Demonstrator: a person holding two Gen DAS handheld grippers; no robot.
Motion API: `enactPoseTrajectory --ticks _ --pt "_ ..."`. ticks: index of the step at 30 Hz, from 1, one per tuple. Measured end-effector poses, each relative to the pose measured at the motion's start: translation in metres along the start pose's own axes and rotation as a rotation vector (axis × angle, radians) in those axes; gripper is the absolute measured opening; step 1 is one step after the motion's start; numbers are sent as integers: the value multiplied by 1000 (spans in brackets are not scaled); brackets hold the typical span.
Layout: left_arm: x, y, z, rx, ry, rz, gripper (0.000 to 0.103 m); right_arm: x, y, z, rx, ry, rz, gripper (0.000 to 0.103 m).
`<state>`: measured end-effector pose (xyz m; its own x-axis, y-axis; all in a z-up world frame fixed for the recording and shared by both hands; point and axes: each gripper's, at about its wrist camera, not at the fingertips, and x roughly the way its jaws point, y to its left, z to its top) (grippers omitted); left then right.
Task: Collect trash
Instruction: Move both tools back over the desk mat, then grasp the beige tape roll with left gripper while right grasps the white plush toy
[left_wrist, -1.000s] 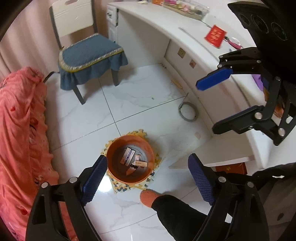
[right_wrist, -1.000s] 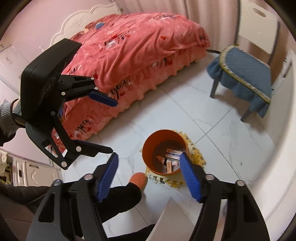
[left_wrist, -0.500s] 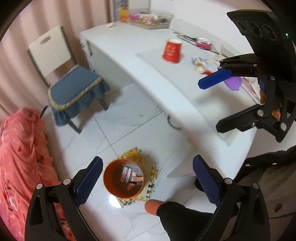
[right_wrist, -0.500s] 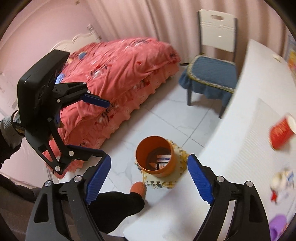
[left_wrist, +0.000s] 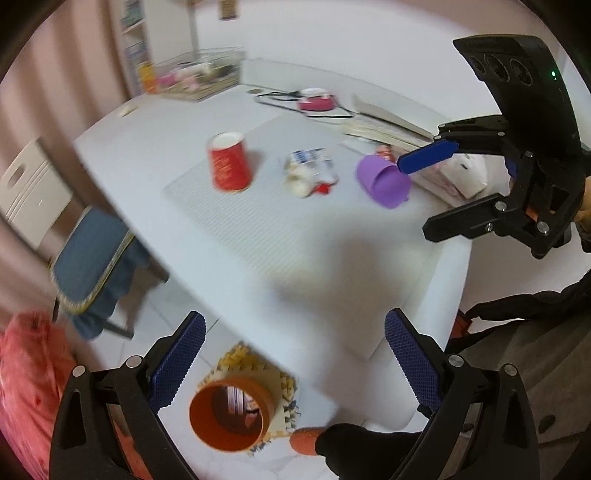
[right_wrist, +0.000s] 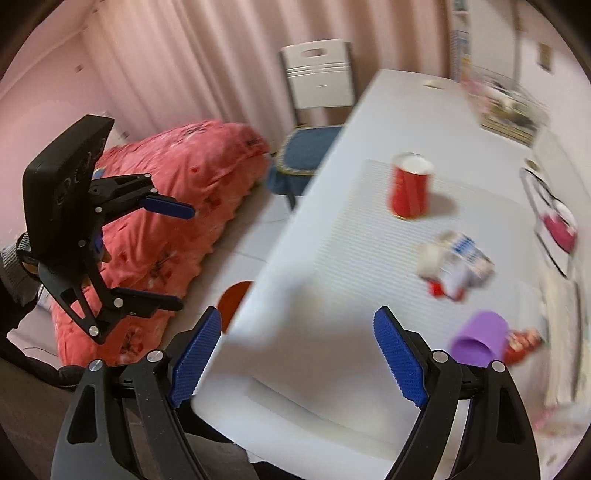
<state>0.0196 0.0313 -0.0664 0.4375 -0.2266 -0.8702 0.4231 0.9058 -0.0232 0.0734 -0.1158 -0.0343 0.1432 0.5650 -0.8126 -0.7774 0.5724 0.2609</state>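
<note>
1. Lying on the ribbed white mat (left_wrist: 258, 229) of the white table (left_wrist: 155, 147), the crumpled wrappers (left_wrist: 308, 173) form a small heap of white, blue-printed and red scraps, between a red paper cup (left_wrist: 229, 162) and a purple cup (left_wrist: 384, 181).
2. Standing upright, the red paper cup is toward the chair end of the mat; the purple cup lies tipped on its side, near the stacked papers (left_wrist: 384, 125).
3. Sitting on the floor below the table edge, the orange bin (left_wrist: 231, 415) rests on a yellow foam puzzle mat (left_wrist: 280, 384); some items show inside it, too blurred to name. In the right wrist view only a sliver of its rim (right_wrist: 232, 299) peeks past the table.
4. Hovering over the near table edge, the left gripper (left_wrist: 291, 358) has its blue pads spread wide with nothing between them.
5. Hanging over the table corner, the right gripper (right_wrist: 297, 354) is also splayed and empty. On both grippers the jaws have just been opening.
6. Beyond the table stand a white chair with a blue cushion (right_wrist: 303, 155) and a bed under a coral-pink quilt (right_wrist: 177, 206).
7. A pink object (left_wrist: 317, 101) with dark cords lies at the table's far side.
</note>
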Motion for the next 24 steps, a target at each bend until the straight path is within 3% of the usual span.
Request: enactPoseTrajectory --ticks 10,18,23,24 --pt "38 -29 54 159 24 -85 96 -38 -61 -23 20 -18 -173 84" --pt "75 -16 94 155 2 -132 96 -20 -105 -8 80 -23 -173 84" --pt "110 2 115 144 -2 -159 96 12 -125 2 85 34 -160 82" --pt "118 6 119 144 1 -162 96 20 -128 3 90 45 -147 78"
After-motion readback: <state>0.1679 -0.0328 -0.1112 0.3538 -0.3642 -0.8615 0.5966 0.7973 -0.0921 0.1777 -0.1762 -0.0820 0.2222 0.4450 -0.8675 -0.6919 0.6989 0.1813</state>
